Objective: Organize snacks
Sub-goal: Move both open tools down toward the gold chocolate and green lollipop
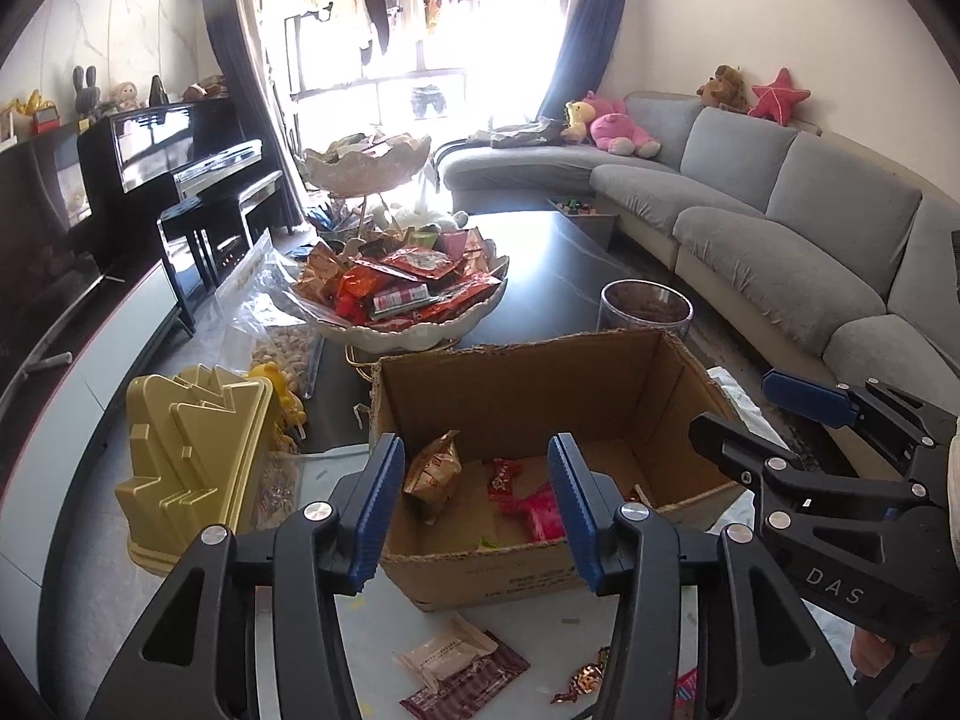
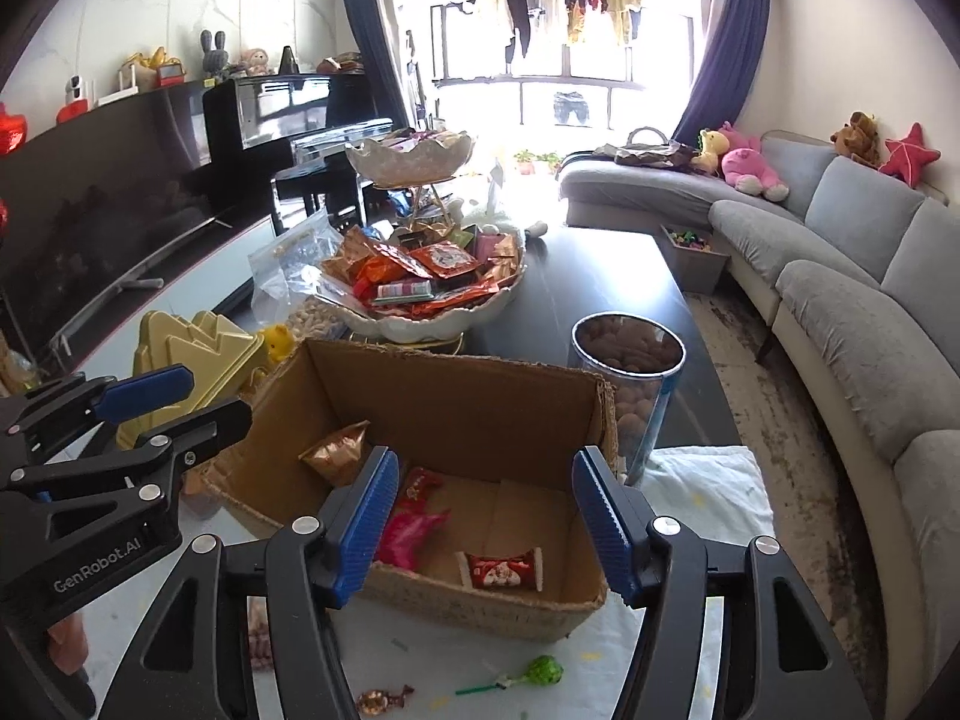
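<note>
An open cardboard box (image 1: pixel 528 372) (image 2: pixel 456 396) stands on the white cloth. It holds a gold snack bag (image 1: pixel 433 474) (image 2: pixel 337 450), pink wrappers (image 1: pixel 540 513) (image 2: pixel 408 531) and a red-and-white candy (image 2: pixel 501 570). My left gripper (image 1: pixel 477 510) is open and empty, hovering at the box's near edge. My right gripper (image 2: pixel 486 522) is open and empty over the box's near wall; it also shows in the left wrist view (image 1: pixel 756 414). Loose on the cloth lie a beige packet (image 1: pixel 447 651), a dark red packet (image 1: pixel 468 681), a foil candy (image 1: pixel 582 681) (image 2: pixel 378 699) and a green lollipop (image 2: pixel 543 671).
A two-tier white bowl stand (image 1: pixel 414 330) (image 2: pixel 420 324) heaped with snack packets stands behind the box. A gold castle-shaped tin (image 1: pixel 192 450) (image 2: pixel 192 354) is to the left, a clear jar of brown nuts (image 1: pixel 645 306) (image 2: pixel 627 384) to the right. A grey sofa (image 1: pixel 810 228) runs along the right.
</note>
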A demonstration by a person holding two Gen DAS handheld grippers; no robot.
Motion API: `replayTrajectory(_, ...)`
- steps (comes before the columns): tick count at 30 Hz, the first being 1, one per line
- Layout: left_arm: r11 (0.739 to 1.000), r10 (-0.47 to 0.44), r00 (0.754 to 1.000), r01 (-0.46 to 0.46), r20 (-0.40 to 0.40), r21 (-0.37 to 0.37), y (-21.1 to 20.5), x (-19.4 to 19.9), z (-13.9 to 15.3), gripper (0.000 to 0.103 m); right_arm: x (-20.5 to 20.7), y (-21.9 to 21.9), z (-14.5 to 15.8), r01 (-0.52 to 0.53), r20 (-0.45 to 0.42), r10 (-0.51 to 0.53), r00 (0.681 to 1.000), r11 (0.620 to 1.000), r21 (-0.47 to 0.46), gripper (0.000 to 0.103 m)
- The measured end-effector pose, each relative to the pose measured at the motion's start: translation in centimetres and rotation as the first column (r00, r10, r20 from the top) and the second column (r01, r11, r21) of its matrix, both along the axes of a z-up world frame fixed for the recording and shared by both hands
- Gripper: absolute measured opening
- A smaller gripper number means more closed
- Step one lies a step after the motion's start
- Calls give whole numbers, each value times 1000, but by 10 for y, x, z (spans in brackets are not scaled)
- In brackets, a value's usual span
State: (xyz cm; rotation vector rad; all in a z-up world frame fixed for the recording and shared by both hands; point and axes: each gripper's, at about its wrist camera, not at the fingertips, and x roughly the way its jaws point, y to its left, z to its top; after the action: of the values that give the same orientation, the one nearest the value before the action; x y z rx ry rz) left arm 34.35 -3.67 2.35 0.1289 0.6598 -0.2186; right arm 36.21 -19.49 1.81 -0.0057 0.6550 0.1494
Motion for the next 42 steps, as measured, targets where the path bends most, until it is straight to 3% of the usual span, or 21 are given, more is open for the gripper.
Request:
replayTrajectory(15, 999, -43, 999, 43, 24, -8, -10, -67, 0, 56, -64, -13, -1, 0, 21, -1, 1000, 1000, 18, 62)
replayTrajectory(24, 998, -59, 998, 59, -34, -10, -14, -91, -27, 56, -95, -16, -20, 5, 5, -5, 1000, 1000, 1, 62)
replayTrajectory(42, 998, -66, 978, 67, -196, -4, -19, -101, -103, 56, -115, -25, -89, 29, -142, -26, 989, 999, 16, 62)
